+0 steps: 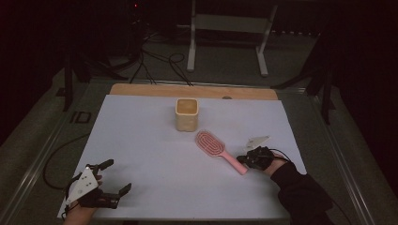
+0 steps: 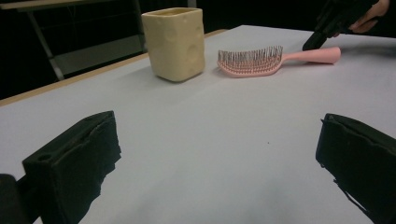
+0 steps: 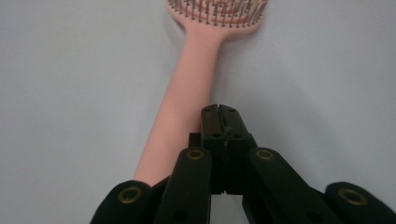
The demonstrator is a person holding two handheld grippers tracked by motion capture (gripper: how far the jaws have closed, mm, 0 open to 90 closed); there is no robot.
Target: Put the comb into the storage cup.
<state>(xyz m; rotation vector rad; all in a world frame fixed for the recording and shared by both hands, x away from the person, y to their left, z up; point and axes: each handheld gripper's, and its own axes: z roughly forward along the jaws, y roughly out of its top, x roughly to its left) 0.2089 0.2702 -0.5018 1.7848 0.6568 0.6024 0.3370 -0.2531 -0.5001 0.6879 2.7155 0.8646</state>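
The right tool (image 3: 219, 109) is pressed together beside the brush (image 3: 187, 88) handle, holding nothing; it may push the brush away. The left tool (image 1: 112, 177) is spread.

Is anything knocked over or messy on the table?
Nothing stands out. The cup stands upright, and the pink brush lies flat on the table with its bristles up, nothing spilled. The right gripper sits shut beside the brush handle, not around it.
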